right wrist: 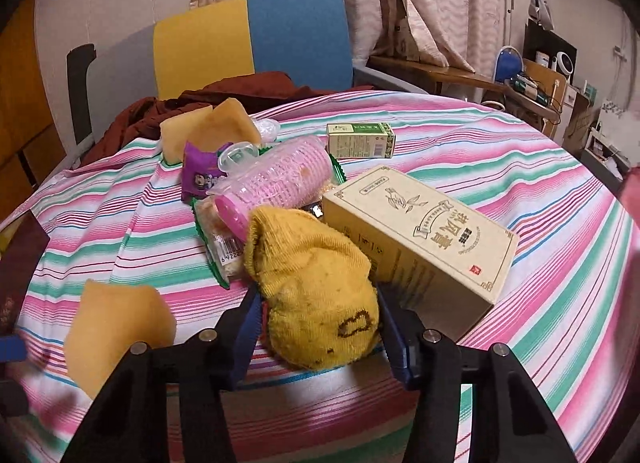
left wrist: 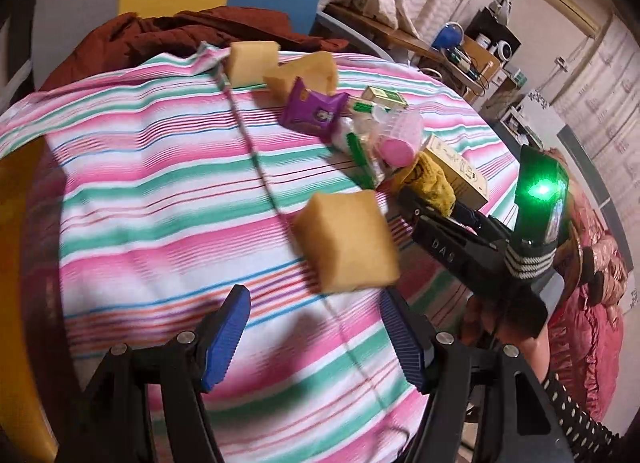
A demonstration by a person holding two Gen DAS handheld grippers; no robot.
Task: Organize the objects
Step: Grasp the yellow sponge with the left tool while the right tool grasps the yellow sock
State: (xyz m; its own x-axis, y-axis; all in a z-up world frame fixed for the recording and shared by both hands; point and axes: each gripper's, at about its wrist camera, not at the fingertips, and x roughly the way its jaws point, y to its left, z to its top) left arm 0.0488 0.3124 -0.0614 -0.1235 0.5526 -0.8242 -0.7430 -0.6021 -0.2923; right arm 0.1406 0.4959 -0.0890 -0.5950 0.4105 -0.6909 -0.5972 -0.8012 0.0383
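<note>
A yellow sponge block (left wrist: pixel 347 241) lies on the striped cloth just ahead of my open, empty left gripper (left wrist: pixel 316 337); it also shows in the right wrist view (right wrist: pixel 116 331). My right gripper (right wrist: pixel 318 323) is shut on a yellow sock (right wrist: pixel 316 291), which also shows in the left wrist view (left wrist: pixel 430 181). Behind it lie a pink ribbed bottle (right wrist: pixel 276 183), a purple snack packet (right wrist: pixel 200 177), a green-edged clear packet (right wrist: pixel 222 247), a beige tea box (right wrist: pixel 420 243), a small green box (right wrist: pixel 360 139) and two more sponges (right wrist: pixel 212 131).
The round table wears a pink, green and white striped cloth (left wrist: pixel 152 183). A chair with a yellow and blue back (right wrist: pixel 252 39) holds a dark red garment (right wrist: pixel 224 97) at the far side. Cluttered shelves (right wrist: pixel 536 83) stand to the right.
</note>
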